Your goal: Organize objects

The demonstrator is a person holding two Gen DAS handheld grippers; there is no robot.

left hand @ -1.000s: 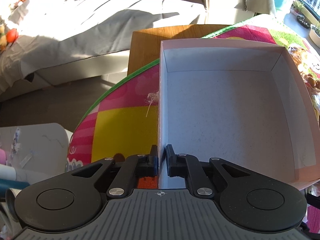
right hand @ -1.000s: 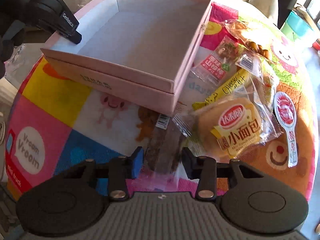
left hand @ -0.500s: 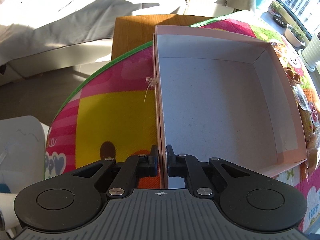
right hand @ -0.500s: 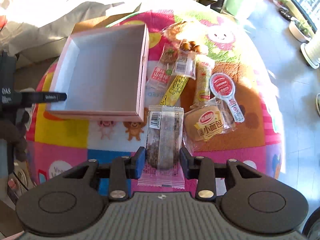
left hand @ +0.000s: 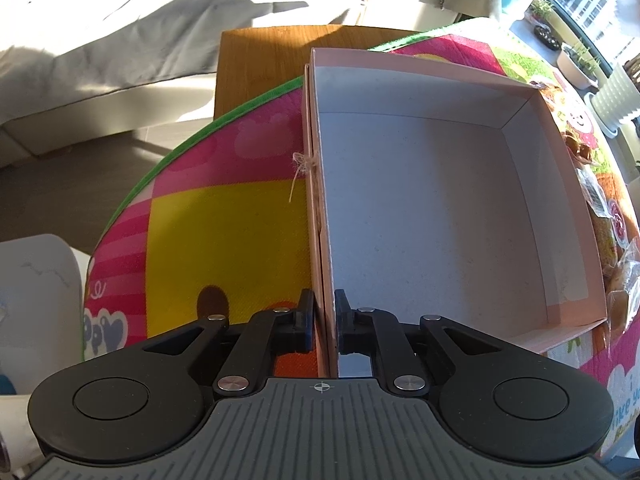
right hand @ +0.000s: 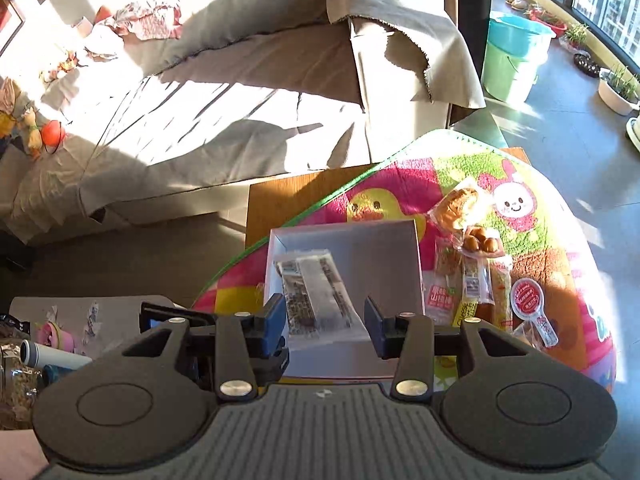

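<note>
Left tool (left hand: 323, 316) pinches box (left hand: 440, 184) wall; right tool (right hand: 325, 320) gapes above box, dark snack packet (right hand: 316, 294) loose — may miss.

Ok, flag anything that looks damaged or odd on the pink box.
A frayed bit of string dangles from the pink box on its left wall; the left gripper pinches that wall nearer the camera. Nothing else stands out.
</note>
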